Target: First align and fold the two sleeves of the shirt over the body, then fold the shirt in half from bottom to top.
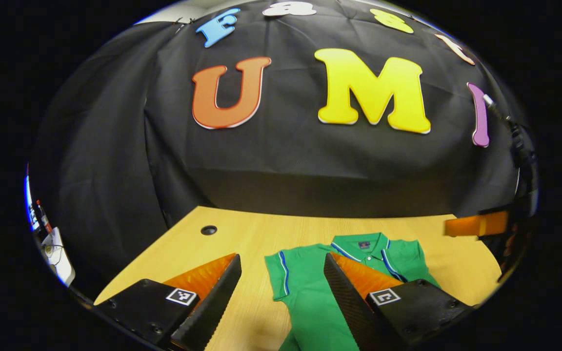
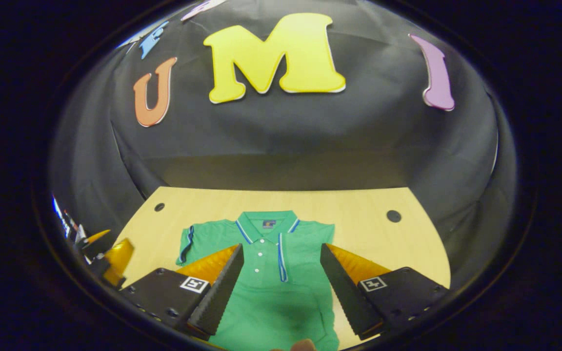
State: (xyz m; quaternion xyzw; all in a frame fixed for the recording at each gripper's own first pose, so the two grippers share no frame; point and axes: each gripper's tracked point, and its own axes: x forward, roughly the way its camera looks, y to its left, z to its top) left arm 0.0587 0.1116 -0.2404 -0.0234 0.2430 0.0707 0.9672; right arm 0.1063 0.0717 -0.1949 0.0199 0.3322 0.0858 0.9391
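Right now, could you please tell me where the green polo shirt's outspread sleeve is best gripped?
Pinch the outspread sleeve of the green polo shirt at its blue-striped cuff, coming from the shirt's outer side with the left tongs: it lies flat, cuff edge free over bare wooden table.

The light wooden table lies bare around the flat green polo shirt, leaving open passage on every side. Behind it, the black cloth wall closes off the far edge.
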